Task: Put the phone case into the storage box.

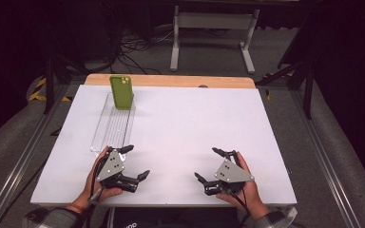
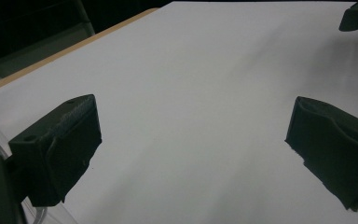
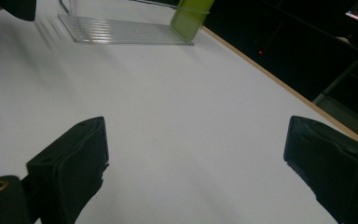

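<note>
Both the left gripper (image 1: 137, 162) and the right gripper (image 1: 208, 164) are held wide apart above the white table (image 1: 185, 123), near the green phone (image 1: 121, 92) propped in a clear plastic tray (image 1: 111, 127).

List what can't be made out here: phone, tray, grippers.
- green phone: high view shows its back; the screen faces away. In the right gripper view the top edge cuts it off.
- clear tray: whether the phone leans on its far wall or stands free is too small to tell.
- left gripper, right gripper: jaws spread, nothing between; the hands hide the grips.
</note>
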